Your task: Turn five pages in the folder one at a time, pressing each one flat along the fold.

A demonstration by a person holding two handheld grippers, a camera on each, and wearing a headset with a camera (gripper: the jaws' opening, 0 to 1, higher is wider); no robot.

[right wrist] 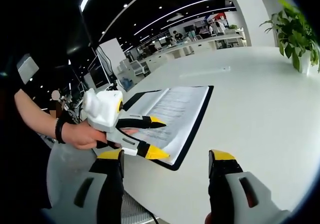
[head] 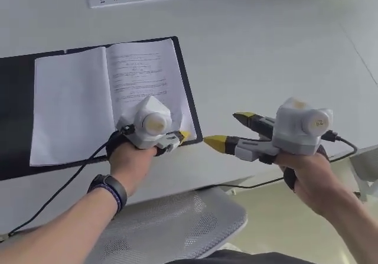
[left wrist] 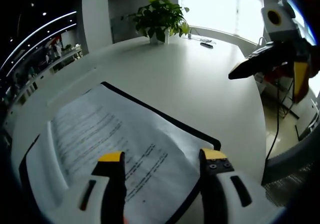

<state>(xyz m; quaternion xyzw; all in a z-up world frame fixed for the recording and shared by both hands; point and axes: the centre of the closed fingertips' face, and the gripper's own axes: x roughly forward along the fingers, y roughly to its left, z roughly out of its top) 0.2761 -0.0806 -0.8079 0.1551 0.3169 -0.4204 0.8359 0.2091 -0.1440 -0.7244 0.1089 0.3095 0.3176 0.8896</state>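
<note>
Left gripper [left wrist: 162, 156]: jaws parted and empty, set over the near outer corner of the right-hand page [left wrist: 125, 134]; contact cannot be told. The folder [head: 15, 93] lies open on the table [left wrist: 200, 73], with its black edge under the right jaw and its fold beyond the left jaw. Right gripper [right wrist: 165, 155]: jaws parted and empty, the folder ahead and to their left. Judgement: the sheets are thin, limp, light and likely to slide together. Pinch the free corner, one sheet only.

White left gripper [left wrist: 162, 156] and right gripper [head: 230, 129]
Black jaws, yellow tips, black cable [head: 65, 183]; dark wristband [head: 109, 188] on left wrist.
</note>
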